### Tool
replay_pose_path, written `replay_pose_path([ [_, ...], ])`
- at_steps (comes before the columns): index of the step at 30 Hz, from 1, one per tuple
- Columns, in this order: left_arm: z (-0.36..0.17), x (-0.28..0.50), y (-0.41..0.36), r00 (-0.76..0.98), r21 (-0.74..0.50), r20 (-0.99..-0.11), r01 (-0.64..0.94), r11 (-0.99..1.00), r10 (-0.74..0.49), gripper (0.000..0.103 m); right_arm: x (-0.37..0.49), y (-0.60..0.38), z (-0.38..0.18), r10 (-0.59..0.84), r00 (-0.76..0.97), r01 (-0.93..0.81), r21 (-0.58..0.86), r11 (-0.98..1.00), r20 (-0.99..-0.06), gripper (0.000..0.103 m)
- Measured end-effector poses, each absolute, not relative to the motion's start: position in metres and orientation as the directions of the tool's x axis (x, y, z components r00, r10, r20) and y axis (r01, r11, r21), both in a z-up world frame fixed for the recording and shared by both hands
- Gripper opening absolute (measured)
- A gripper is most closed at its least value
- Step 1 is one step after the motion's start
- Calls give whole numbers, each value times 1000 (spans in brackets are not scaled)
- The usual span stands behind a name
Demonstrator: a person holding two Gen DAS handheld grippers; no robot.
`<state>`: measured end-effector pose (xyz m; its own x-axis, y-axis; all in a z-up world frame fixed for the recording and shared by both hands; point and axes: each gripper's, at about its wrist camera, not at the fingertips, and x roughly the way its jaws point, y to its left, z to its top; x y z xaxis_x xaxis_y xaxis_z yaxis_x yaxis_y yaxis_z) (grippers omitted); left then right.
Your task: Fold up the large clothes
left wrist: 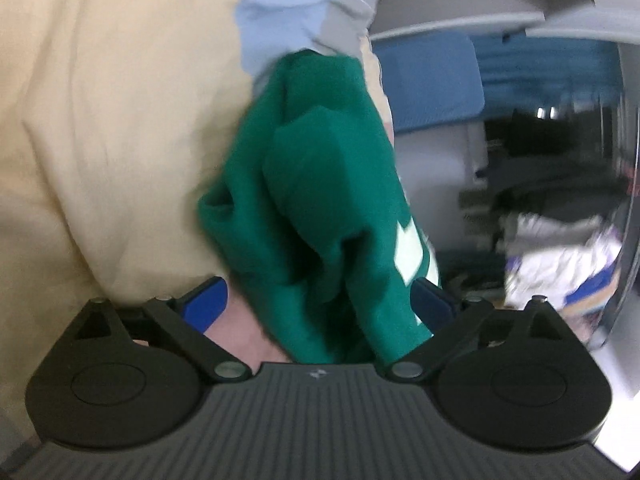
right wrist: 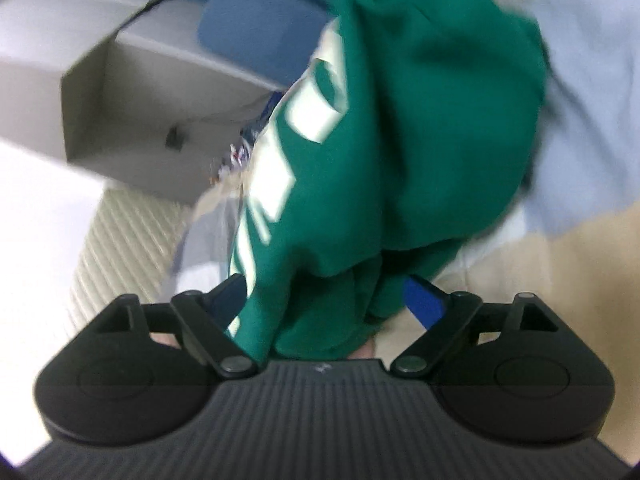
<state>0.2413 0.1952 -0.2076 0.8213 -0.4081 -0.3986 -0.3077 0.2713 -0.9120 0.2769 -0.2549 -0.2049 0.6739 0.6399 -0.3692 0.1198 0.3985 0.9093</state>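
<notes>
Surface: cream cloth (left wrist: 100,128), wrinkled, spread wide. On it: green garment (left wrist: 320,208) with pale lettering, bunched in a heap; light blue cloth (right wrist: 580,100) beside it, touching.

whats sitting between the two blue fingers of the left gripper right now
Bunched fabric of the green garment fills the gap between the spread fingers of the left gripper; they do not press on it. The left wrist view shows this.

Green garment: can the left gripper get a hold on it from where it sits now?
Probably yes. The green garment bunches between the open left gripper fingers, with nothing in front of it; the pads look clear of it.
</notes>
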Motion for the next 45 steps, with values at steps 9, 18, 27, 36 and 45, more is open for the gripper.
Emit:
replay_pose_path([
  [9,-217,253,205,857,-951,-308,-273,142,-414,103,295,-240,-227,579,746,202,940,276,-331,96],
  [18,-213,273,198,855,-943,-330,-278,183,-400,103,311,-242,-226,533,774,222,935,278,-342,98],
  [27,-216,288,197,844,-922,-386,-334,198,-372,103,331,-222,-220,474,784,243,902,358,-400,103],
  [36,-204,283,190,861,-917,-373,-285,281,-345,49,332,-242,-203,518,770,99,871,481,-373,60],
  [45,-150,248,176,861,-915,-300,-137,380,-410,34,302,-260,-153,507,796,-38,808,588,-331,37],
])
